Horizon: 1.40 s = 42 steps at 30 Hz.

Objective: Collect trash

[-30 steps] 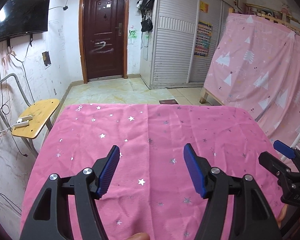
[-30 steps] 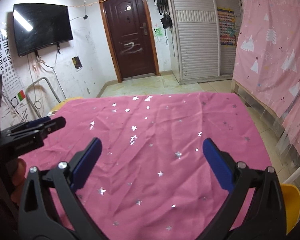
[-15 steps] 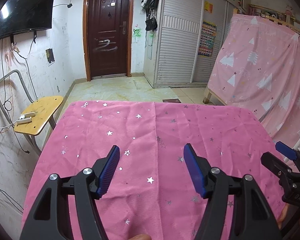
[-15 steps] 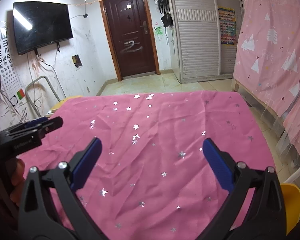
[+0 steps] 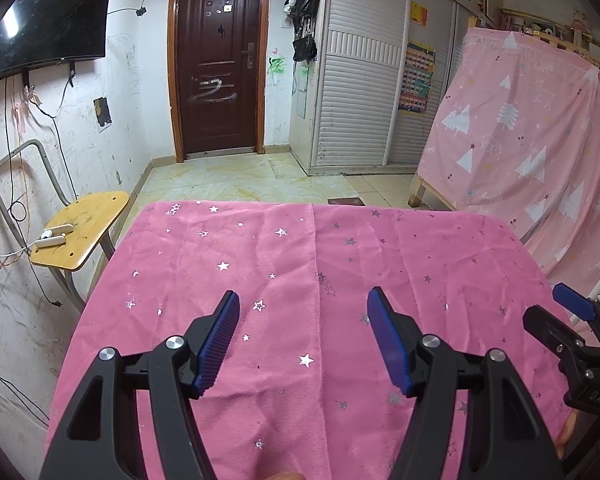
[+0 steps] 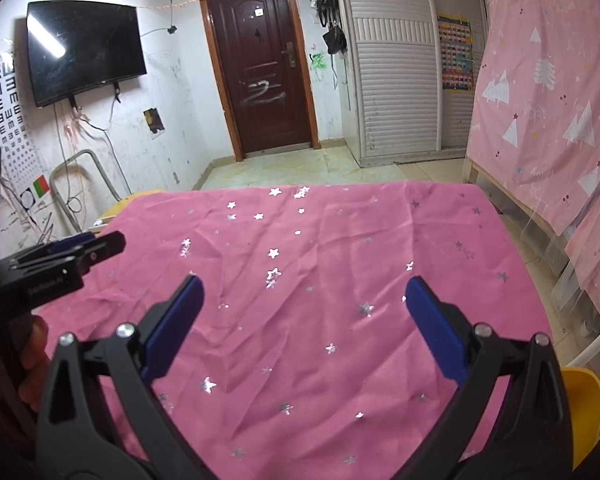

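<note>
Pink starred cloth [image 5: 312,264] hides the table; left tool [image 5: 303,338] and right tool [image 6: 300,326] gape wide, empty.

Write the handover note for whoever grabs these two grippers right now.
Left gripper: open, holding nothing, above the pink star tablecloth.
Right gripper: open, holding nothing, above the same cloth, beside the left one.
Trash: none in either view; only the cloth shows on the table. No bin in view that I can identify.
Nearby: wooden chair to the left of the table with a small white item on its seat; too small to tell what it is.
Done: cannot tell from these views.
Left: find the trash and a container, probably outside these views, before any grasp.
</note>
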Available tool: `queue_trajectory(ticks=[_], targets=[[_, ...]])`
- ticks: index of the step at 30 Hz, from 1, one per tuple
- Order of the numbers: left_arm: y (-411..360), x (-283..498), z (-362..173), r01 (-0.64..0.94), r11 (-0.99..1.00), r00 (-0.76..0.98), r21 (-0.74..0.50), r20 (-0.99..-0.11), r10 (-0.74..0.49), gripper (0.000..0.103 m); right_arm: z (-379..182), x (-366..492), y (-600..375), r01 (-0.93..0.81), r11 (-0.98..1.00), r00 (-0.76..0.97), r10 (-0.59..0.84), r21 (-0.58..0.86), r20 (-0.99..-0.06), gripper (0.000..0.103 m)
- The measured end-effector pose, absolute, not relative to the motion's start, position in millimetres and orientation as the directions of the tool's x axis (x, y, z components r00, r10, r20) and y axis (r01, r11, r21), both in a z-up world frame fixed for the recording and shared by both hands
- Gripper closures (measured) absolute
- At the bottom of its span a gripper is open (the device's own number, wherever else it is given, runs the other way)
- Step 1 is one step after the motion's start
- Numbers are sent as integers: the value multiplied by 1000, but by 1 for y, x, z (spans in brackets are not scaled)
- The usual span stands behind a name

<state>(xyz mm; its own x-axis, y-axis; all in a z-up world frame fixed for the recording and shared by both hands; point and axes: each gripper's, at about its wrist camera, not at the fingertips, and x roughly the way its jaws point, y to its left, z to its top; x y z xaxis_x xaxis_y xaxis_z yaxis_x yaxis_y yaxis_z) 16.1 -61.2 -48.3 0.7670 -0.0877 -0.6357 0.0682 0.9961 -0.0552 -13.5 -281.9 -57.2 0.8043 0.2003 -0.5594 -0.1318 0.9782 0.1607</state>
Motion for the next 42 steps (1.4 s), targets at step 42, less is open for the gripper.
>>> queue_trajectory(ticks=[42], targets=[[-64, 16, -52, 62, 997, 761, -51, -644, -80, 44, -60, -13, -279, -130, 979, 805, 198, 159, -560, 6]])
